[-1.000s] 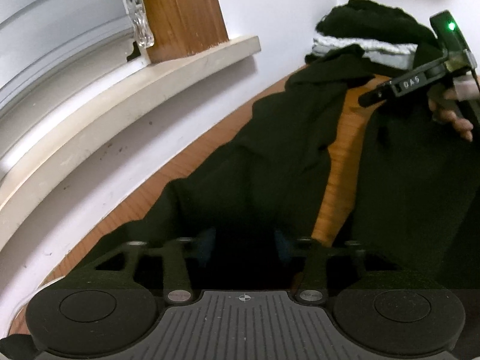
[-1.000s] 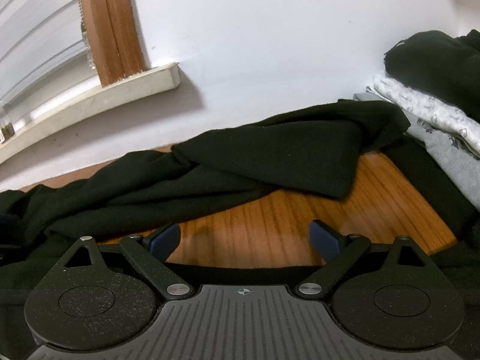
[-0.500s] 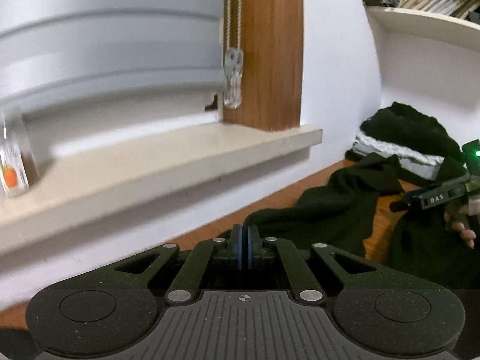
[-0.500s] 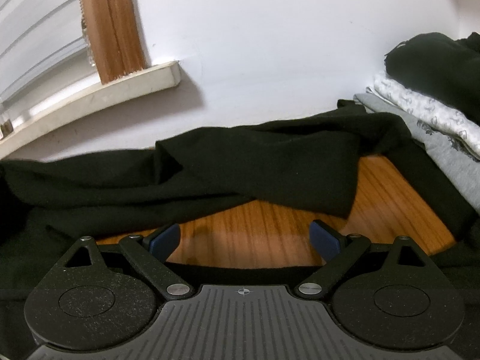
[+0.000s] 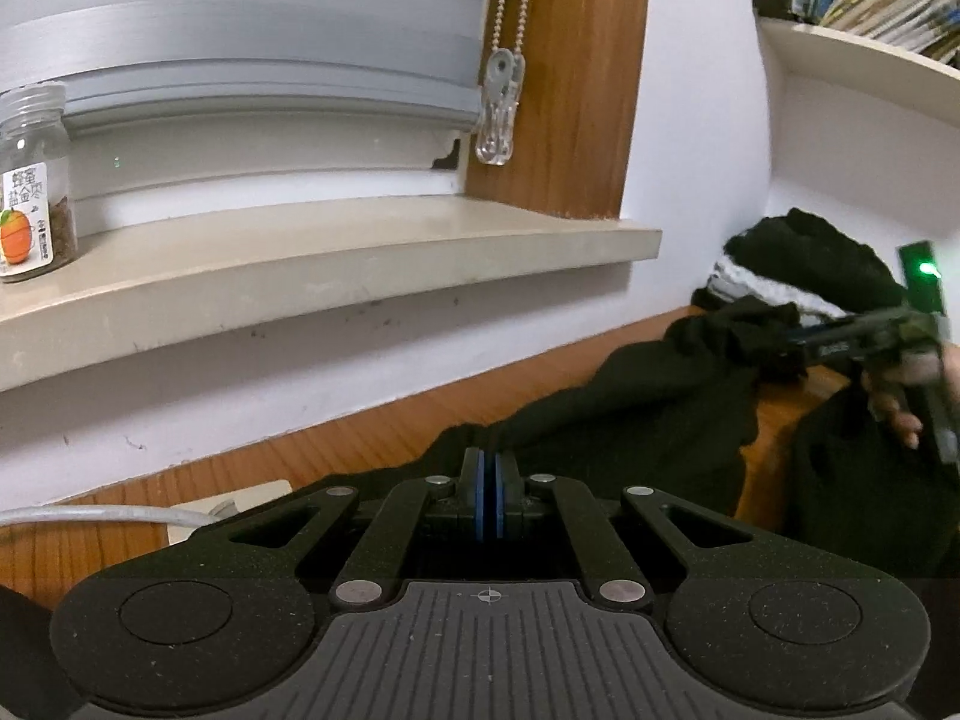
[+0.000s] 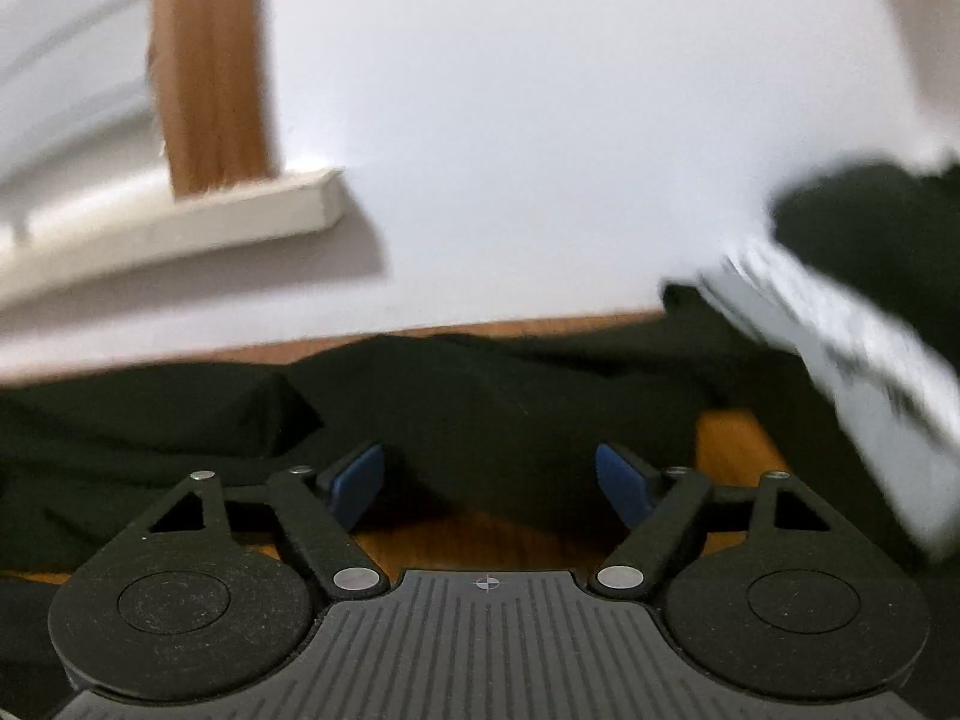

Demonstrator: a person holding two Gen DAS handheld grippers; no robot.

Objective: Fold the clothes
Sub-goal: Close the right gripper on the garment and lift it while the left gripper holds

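Observation:
A black garment (image 5: pixel 648 414) lies spread over the wooden table (image 5: pixel 372 444) along the wall. My left gripper (image 5: pixel 487 480) is shut, its blue pads pressed together on an edge of the cloth that rises to the fingertips. In the right wrist view the black garment (image 6: pixel 510 402) bunches into a fold between the blue pads of my right gripper (image 6: pixel 492 480). Its jaws are closing and stand apart from the fold. The left wrist view shows the right gripper (image 5: pixel 840 342) blurred at the far right, held by a hand (image 5: pixel 900 414).
A stack of folded clothes (image 5: pixel 780 276), black over grey and white, sits in the far right corner, also the stack (image 6: pixel 840 330). A window sill (image 5: pixel 336 264) juts out above the table with a jar (image 5: pixel 33 192) on it. A white cable (image 5: pixel 108 516) lies at left.
My left gripper shut on the garment's edge and rolled level, so the sill now fills its view. My right gripper moved forward over the fold, and its jaws narrowed.

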